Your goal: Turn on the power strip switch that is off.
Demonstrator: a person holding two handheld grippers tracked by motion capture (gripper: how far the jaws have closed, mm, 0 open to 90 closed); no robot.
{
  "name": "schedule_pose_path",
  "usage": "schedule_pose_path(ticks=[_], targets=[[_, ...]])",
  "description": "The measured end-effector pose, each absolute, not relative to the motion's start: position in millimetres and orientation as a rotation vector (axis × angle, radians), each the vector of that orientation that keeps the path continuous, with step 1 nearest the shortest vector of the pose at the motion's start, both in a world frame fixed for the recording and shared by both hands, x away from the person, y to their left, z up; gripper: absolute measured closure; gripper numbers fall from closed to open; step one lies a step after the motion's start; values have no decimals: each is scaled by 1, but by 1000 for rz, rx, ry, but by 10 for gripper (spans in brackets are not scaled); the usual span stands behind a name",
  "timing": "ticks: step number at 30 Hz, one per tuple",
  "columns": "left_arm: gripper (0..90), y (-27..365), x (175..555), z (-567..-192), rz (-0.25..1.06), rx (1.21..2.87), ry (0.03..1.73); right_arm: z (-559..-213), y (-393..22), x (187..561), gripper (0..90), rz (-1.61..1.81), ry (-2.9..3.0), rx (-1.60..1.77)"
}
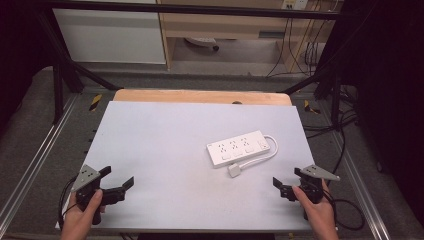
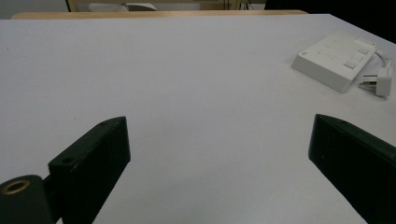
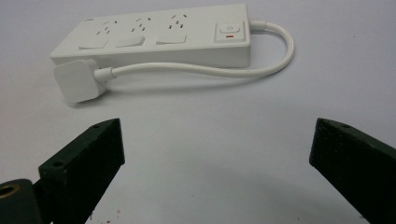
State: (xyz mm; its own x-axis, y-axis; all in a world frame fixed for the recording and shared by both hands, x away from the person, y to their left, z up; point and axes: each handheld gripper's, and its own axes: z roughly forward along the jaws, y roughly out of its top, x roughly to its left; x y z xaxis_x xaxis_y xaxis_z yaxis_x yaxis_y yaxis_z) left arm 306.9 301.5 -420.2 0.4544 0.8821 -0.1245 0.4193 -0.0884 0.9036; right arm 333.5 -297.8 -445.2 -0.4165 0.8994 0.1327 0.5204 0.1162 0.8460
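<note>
A white power strip [image 1: 238, 147] lies on the pale table top [image 1: 165, 145], right of centre. Its short white cable loops round to a white plug [image 1: 234, 170] lying on the table beside it. The strip [image 3: 154, 35] and plug [image 3: 77, 81] sit just ahead of my right gripper [image 3: 217, 149], whose jaws stand wide apart with nothing between them. That gripper [image 1: 286, 180] is held at the table's near right. My left gripper [image 1: 118, 177] is at the near left, open and empty. From its view [image 2: 219, 149] the strip [image 2: 336, 58] lies far off to the right.
A wooden board edge [image 1: 200, 96] runs along the table's far side. Black frame legs [image 1: 60, 75] stand at both back corners, with metal rails [image 1: 30, 165] along the sides. Cables [image 1: 345, 205] trail on the floor at the right.
</note>
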Motion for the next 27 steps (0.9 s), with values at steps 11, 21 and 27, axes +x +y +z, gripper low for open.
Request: schedule_pose_path(ticks=[11, 21, 27], targets=[[54, 298, 307, -421, 549, 1732, 1100, -441, -296, 332, 32, 1249, 2002, 1365], [60, 297, 306, -420, 537, 1712, 1091, -435, -291, 337, 44, 1287, 2041, 1305], [61, 297, 306, -421, 535, 1718, 1095, -431, -291, 341, 44, 1305, 2021, 1289]])
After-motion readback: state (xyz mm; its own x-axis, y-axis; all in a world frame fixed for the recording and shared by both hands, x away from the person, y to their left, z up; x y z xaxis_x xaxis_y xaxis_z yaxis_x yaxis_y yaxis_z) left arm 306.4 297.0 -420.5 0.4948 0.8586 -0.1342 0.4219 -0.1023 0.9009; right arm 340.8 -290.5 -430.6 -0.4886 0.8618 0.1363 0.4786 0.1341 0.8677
